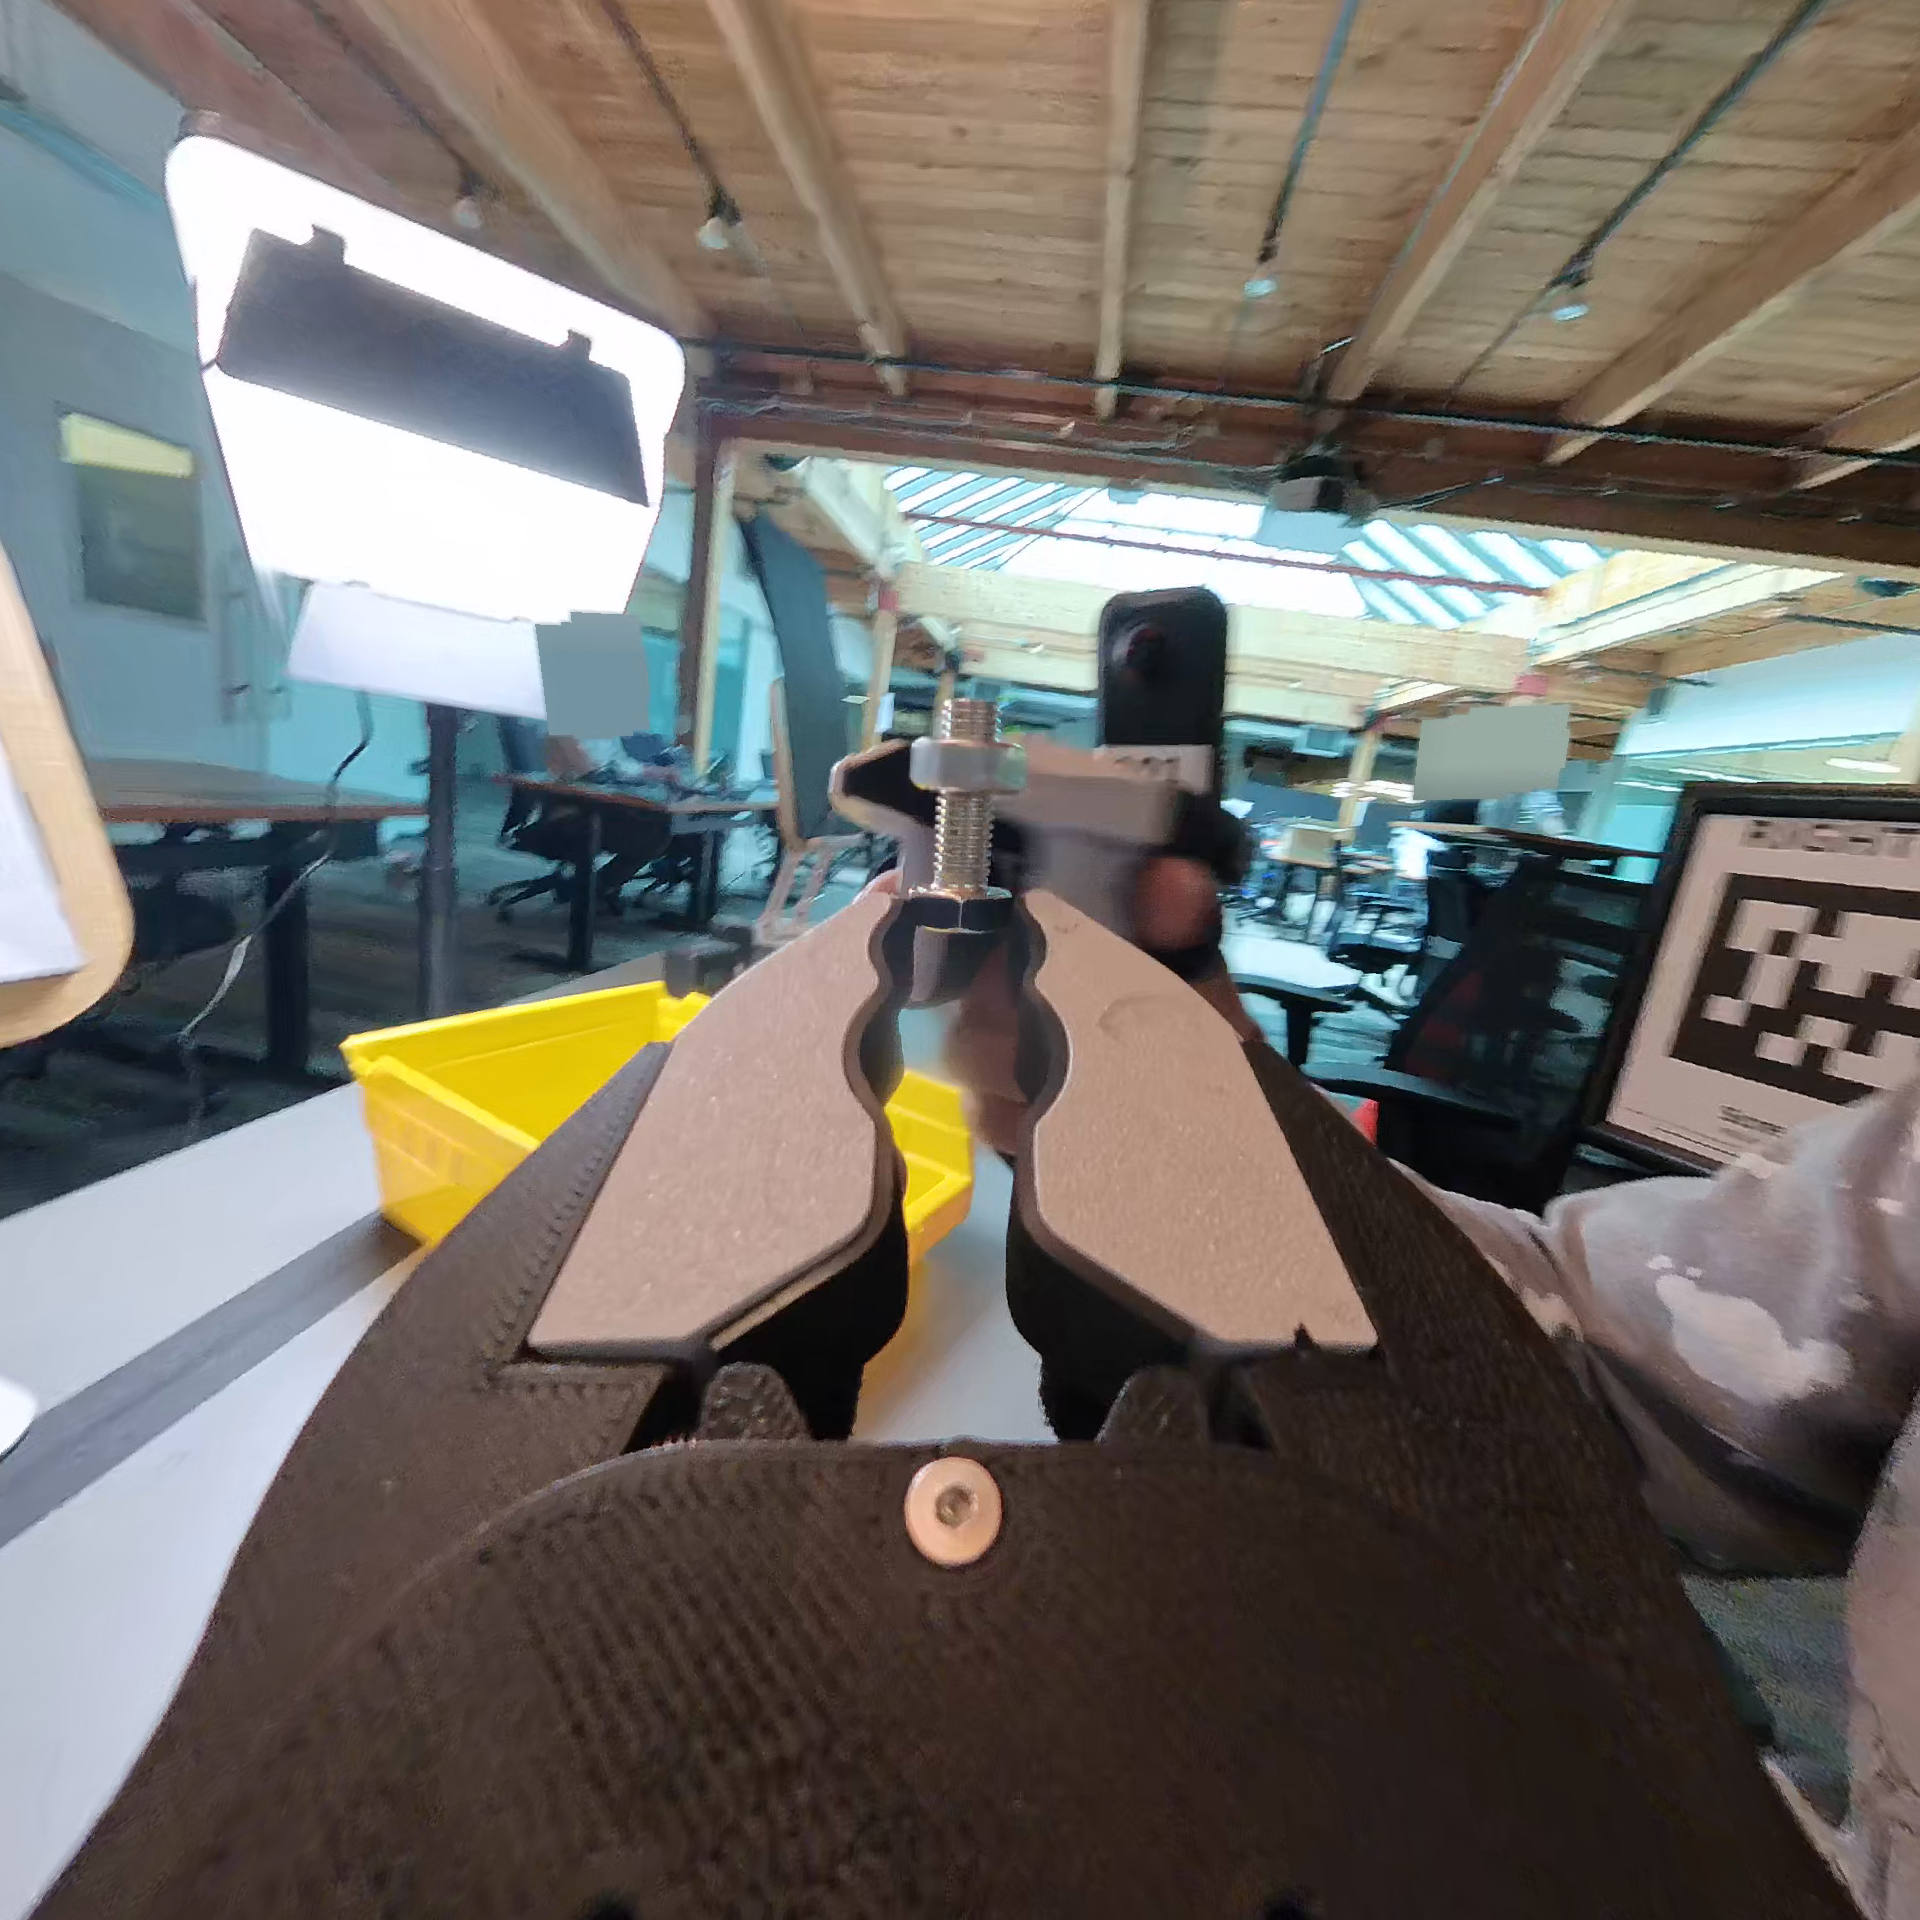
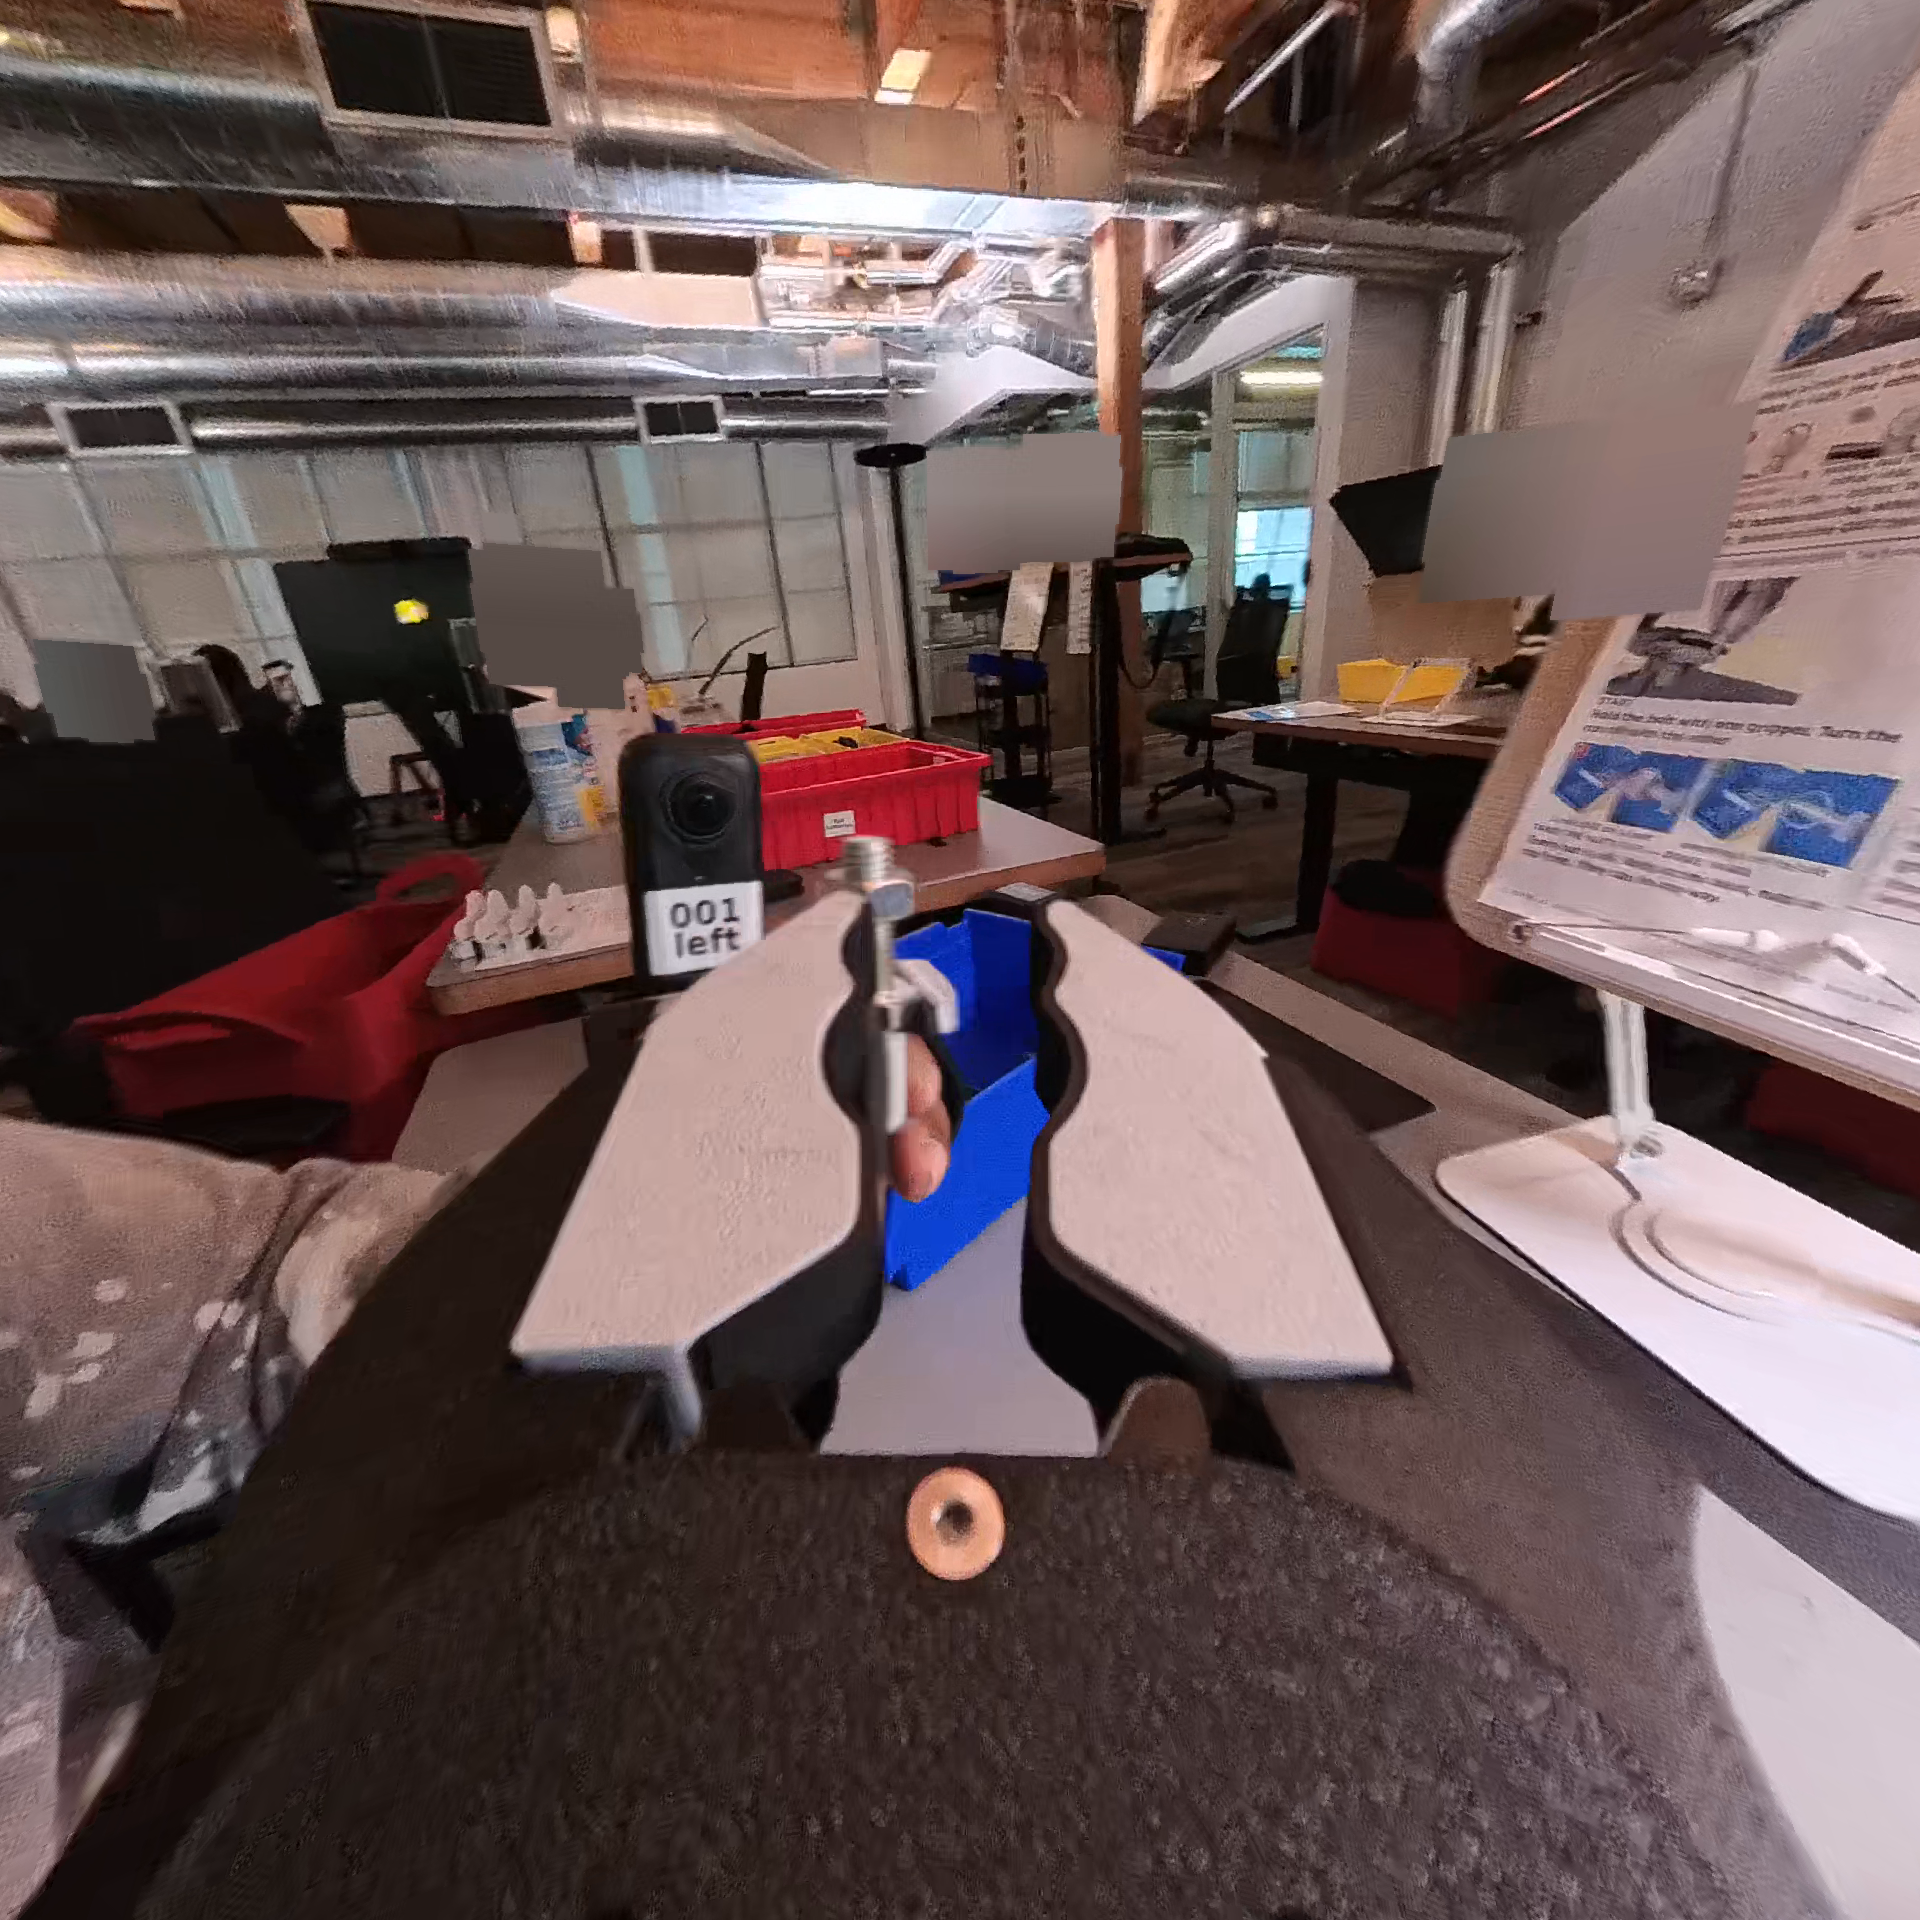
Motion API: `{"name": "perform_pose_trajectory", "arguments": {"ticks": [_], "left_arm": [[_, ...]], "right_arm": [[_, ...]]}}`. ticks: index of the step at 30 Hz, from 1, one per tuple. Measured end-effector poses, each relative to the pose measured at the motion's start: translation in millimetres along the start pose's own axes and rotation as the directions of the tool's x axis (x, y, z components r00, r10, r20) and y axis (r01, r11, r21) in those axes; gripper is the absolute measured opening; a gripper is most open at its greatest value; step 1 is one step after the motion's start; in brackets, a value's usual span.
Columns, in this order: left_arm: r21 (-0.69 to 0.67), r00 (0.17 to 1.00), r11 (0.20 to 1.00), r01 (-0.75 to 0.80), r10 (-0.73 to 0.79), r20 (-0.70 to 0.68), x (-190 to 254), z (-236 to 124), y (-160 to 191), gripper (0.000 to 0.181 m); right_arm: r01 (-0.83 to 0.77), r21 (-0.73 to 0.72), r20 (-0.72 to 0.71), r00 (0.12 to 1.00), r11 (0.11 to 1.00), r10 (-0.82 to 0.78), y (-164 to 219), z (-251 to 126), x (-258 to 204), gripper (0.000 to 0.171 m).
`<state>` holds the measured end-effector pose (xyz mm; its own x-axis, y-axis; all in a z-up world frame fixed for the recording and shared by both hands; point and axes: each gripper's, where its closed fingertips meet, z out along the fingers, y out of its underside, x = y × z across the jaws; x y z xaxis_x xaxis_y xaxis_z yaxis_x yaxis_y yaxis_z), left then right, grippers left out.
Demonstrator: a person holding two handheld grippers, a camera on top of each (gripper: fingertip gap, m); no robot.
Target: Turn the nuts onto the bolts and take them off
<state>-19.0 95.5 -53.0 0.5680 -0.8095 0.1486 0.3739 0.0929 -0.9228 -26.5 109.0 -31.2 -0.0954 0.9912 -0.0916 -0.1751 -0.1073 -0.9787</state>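
Observation:
My left gripper [image 1: 956, 920] is shut on the head of a silver bolt [image 1: 964, 842] and holds it upright above the table. A silver nut [image 1: 961, 767] sits near the top of the thread. The right gripper's fingers [image 1: 1086, 784] stand on either side of the nut, blurred. In the right wrist view my right gripper [image 2: 951, 920] is open with a wide gap. The bolt [image 2: 881, 966] and nut [image 2: 889, 900] lie close to its left finger. The left gripper's camera [image 2: 691, 821] shows behind them.
A yellow bin [image 1: 468, 1101] sits on the grey table [image 1: 156, 1299] under the left gripper. A blue bin [image 2: 982, 1132] lies under the right one. An instruction sheet on a white stand [image 2: 1662, 1247] is at the right. A black-and-white marker board [image 1: 1787, 956] stands behind my sleeve [image 1: 1714, 1299]. Both grippers' tips are close together, under 4 cm apart.

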Motion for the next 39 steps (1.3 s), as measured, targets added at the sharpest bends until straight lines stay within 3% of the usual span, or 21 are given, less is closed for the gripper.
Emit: {"name": "perform_pose_trajectory", "arguments": {"ticks": [1,2,10,12,13,15,22,24,26,34,36,37,39], "left_arm": [[0.008,1.000,1.000,0.009,-0.008,-0.025,3,-1,-2,0.018],[0.006,1.000,1.000,0.006,-0.006,-0.019,3,-1,-3,0.018],[-0.009,1.000,1.000,0.009,-0.009,-0.008,1,1,3,0.018],[-0.015,1.000,1.000,0.009,-0.009,0.002,0,2,3,0.018],[0.000,1.000,1.000,0.014,-0.014,-0.018,1,0,1,0.018],[-0.003,1.000,1.000,0.013,-0.013,-0.013,1,0,0,0.018],[-0.020,1.000,1.000,0.005,-0.005,0.001,0,2,5,0.018],[-0.023,1.000,1.000,0.009,-0.008,0.013,-2,2,5,0.018],[0.000,1.000,1.000,0.026,-0.026,-0.004,-3,-1,1,0.017],[-0.021,1.000,1.000,0.005,-0.005,0.006,-1,2,5,0.017],[-0.017,1.000,1.000,0.014,-0.014,0.009,-2,1,5,0.018],[-0.006,1.000,1.000,0.016,-0.017,-0.011,0,0,2,0.018],[-0.009,1.000,1.000,0.000,0.000,0.002,-1,0,0,0.018]], "right_arm": [[-0.015,0.015,-0.081,0.997,1.000,0.016,-2,-5,15,0.007],[-0.007,0.038,-0.127,0.992,0.999,0.012,-5,-10,25,0.005],[0.018,0.012,0.032,0.999,1.000,-0.018,-3,1,-10,0.033],[0.018,0.013,0.008,1.000,1.000,-0.018,-2,1,-5,0.030],[0.006,0.019,-0.038,0.999,1.000,-0.006,-3,-1,4,0.013],[0.015,0.041,-0.118,0.993,0.999,-0.010,-7,-9,20,0.007],[0.023,0.000,0.016,1.000,1.000,-0.023,-2,2,-9,0.036],[0.046,0.000,-0.021,0.999,0.999,-0.046,-1,2,-3,0.033],[0.011,0.022,-0.089,0.996,1.000,-0.009,-5,-4,12,0.010],[0.020,0.017,-0.011,1.000,1.000,-0.020,-4,1,-5,0.031],[0.022,0.026,-0.025,0.999,0.999,-0.022,-4,0,-1,0.029],[0.011,0.030,-0.090,0.996,1.000,-0.008,-5,-3,11,0.009],[0.014,0.044,-0.140,0.990,0.999,-0.008,-7,-11,25,0.009]]}}
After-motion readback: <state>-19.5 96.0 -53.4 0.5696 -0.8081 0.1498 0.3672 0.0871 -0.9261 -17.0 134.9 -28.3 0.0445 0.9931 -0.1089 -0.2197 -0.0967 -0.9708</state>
